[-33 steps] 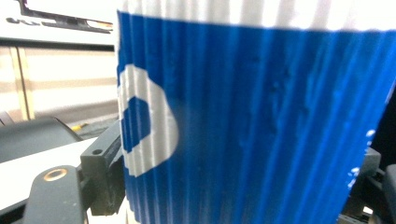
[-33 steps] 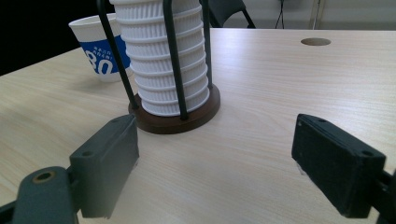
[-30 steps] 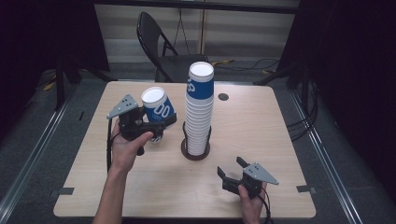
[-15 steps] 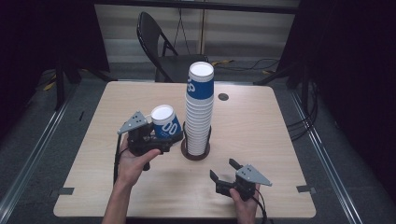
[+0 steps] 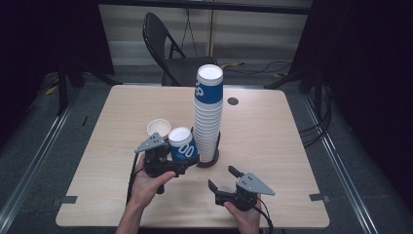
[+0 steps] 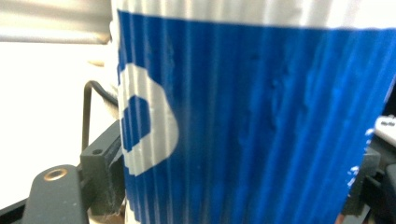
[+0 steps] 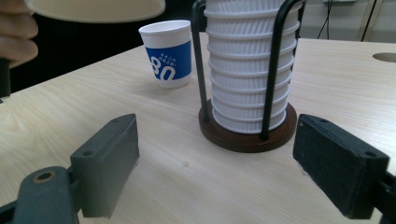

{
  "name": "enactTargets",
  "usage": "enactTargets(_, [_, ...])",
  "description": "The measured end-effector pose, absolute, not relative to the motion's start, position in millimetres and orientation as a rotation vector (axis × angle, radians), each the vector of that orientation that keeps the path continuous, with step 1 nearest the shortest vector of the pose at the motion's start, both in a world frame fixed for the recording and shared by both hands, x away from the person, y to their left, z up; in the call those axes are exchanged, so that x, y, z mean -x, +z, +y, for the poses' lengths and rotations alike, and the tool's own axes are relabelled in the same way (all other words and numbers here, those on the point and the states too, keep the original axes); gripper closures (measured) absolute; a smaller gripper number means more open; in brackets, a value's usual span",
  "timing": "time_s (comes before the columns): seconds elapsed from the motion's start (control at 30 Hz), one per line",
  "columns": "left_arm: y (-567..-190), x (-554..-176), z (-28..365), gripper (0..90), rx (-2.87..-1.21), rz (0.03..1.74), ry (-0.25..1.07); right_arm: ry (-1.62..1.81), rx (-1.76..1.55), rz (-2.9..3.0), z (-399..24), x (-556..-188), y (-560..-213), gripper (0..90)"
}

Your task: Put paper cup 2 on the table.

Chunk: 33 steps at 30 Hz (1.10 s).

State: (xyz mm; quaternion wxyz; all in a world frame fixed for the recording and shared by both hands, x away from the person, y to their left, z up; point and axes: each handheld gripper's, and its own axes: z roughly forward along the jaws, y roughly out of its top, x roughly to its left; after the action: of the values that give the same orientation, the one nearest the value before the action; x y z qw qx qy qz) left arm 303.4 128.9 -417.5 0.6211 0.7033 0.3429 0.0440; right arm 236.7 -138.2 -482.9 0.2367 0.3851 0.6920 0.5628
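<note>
My left gripper (image 5: 187, 160) is shut on a blue-and-white paper cup (image 5: 182, 145), held a little above the table just left of the cup stack. In the left gripper view that ribbed cup (image 6: 252, 116) sits tight between the two jaws. A tall stack of matching cups (image 5: 208, 109) stands in a wire holder with a round wooden base (image 7: 247, 135). One more cup (image 5: 159, 128) stands upright on the table behind the held one; it also appears in the right gripper view (image 7: 168, 53). My right gripper (image 5: 222, 178) is open near the front edge, its jaws (image 7: 224, 163) wide apart facing the holder.
The wooden table (image 5: 272, 146) has a small round hole (image 5: 233, 101) at the back right. A black folding chair (image 5: 168, 48) stands beyond the far edge. Dark floor and rails run along both sides.
My left gripper has carried the cup down and toward the near right, up against the stack, uncovering the standing cup behind it. The right gripper has shifted slightly left.
</note>
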Motion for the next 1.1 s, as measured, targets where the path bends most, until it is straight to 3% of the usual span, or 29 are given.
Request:
enactTargets(0.13, [-425, -300, 128, 18.4, -1.613, 0.816, 0.079, 1.548, -1.042, 1.907, -130, -235, -483, 14.7])
enactTargets(0.6, [-438, -285, 115, 18.4, -1.6, 0.863, 0.037, 1.644, -0.964, 1.904, -114, -227, -477, 33.8])
enactTargets(1.1, [-452, -285, 107, 18.4, -1.511, 0.924, -0.148, 1.702, -0.9, 1.824, -110, -220, -477, 38.3])
